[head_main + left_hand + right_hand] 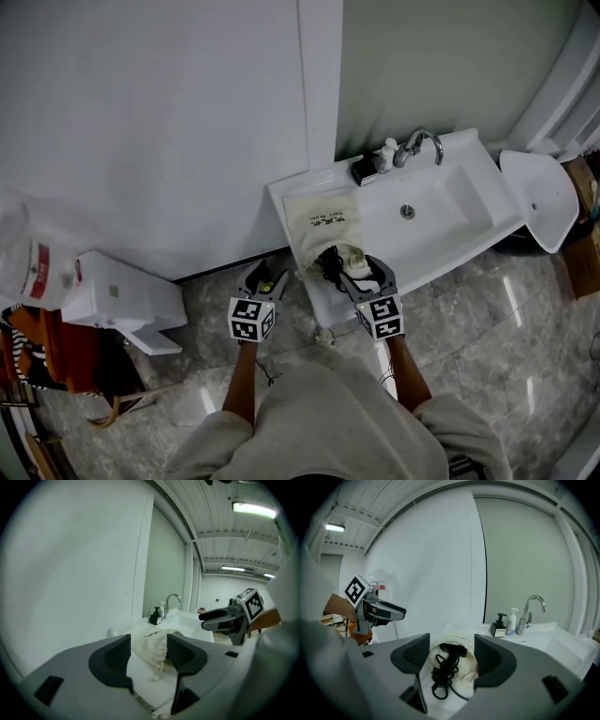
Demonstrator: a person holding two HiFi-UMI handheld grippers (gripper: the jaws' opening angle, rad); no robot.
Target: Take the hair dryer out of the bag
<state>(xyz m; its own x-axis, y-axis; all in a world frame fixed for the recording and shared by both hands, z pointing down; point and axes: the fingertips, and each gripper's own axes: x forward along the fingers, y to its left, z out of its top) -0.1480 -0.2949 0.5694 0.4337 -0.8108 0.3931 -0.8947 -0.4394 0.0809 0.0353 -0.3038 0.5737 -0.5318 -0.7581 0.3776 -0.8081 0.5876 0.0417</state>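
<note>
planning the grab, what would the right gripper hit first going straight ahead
Probably the coiled black cord at the bag's mouth, in line with the right gripper's open jaws; the hair dryer sits just behind it, though depth is unclear.

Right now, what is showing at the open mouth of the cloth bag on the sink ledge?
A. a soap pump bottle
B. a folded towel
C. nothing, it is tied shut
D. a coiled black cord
D: in the right gripper view a coiled black cord spills from the mouth of the cloth bag, between the open jaws of the right tool.
</note>
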